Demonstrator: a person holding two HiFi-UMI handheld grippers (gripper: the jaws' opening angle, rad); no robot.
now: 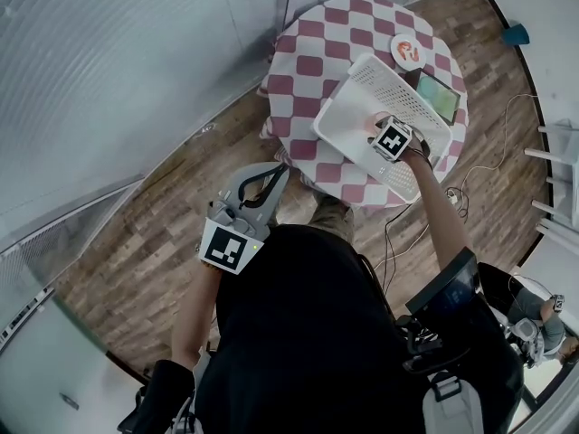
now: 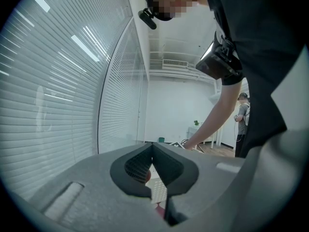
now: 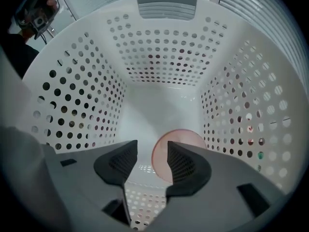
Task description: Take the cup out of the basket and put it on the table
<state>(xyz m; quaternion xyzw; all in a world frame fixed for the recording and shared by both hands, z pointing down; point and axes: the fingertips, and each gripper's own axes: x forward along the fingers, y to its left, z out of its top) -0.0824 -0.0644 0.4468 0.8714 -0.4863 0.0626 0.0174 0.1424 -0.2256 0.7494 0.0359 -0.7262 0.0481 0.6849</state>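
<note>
pink cup (image 3: 179,136) in basket (image 3: 159,62), axis along right tool (image 3: 151,153)

Basket (image 3: 159,62) is plain white all over, dotted with rows of little round holes. The cup (image 3: 179,136) just past the dark grey cross-hatched fingers (image 3: 118,161) of the right gripper (image 3: 150,149) is a pale salmon pink. Below those fingers the surface (image 1: 312,39) wears a dark red and white checkerboard cloth, and the floor (image 1: 136,242) is brown wood planks.

Right claw (image 1: 374,126) reaches into white basket (image 1: 344,107) on checkered table (image 1: 303,52); left claw (image 1: 265,181) hangs apart.
</note>
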